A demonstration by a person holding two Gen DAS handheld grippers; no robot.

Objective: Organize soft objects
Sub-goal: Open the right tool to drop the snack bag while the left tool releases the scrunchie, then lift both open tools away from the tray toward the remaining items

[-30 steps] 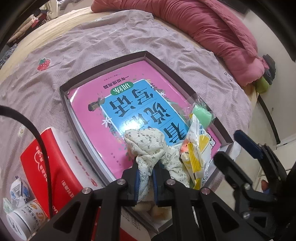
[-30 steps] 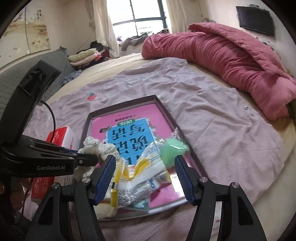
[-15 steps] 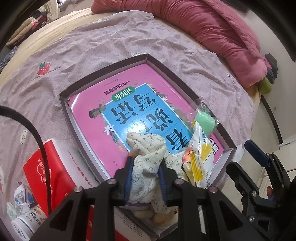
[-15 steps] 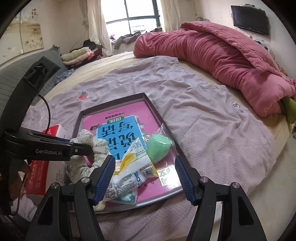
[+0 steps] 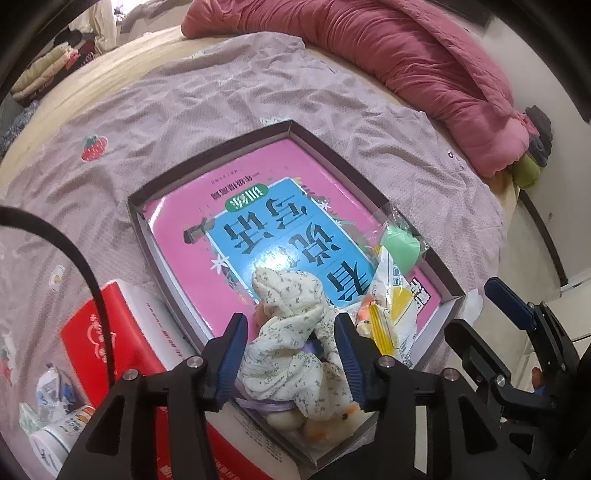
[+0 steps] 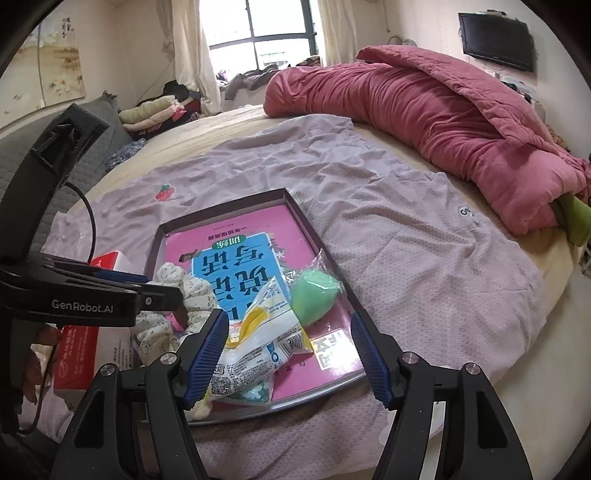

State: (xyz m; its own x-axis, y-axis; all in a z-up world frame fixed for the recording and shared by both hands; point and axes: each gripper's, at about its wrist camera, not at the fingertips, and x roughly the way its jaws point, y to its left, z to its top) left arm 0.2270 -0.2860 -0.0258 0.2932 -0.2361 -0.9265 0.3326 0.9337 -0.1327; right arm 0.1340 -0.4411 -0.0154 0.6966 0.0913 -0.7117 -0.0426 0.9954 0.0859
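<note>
**Shallow tray on a bed, with soft items gathered at its near end**

A lilac sheet (image 6: 406,258) with a strawberry patch (image 5: 94,147) is spread over the bed; a crimson quilt (image 6: 443,110) is heaped along the edge from 12 to 3 o'clock in the right wrist view. A window (image 6: 258,33) is seen at 12 o'clock, a wall-mounted screen (image 6: 496,40) at 1 o'clock and folded clothes (image 6: 155,110) at 10 o'clock.

A dark-rimmed tray (image 5: 207,166) is laid at the centre of the sheet, lined by a pink-and-blue book (image 5: 266,221). At its 6 o'clock end a floral cloth bundle (image 5: 291,332) is lodged between the fingers of the left gripper (image 5: 291,354), whose jaws are opening; the blue pads stand beside the cloth without pinching it. Just beside it, at 3 o'clock, a yellow-and-white packet (image 6: 258,350) and a green ball in clear wrap (image 6: 314,291) are placed. The right gripper (image 6: 288,354) is held spread over the packet, which lies close to the left pad. A red box (image 5: 110,332) is set against the tray at 8 o'clock.
</note>
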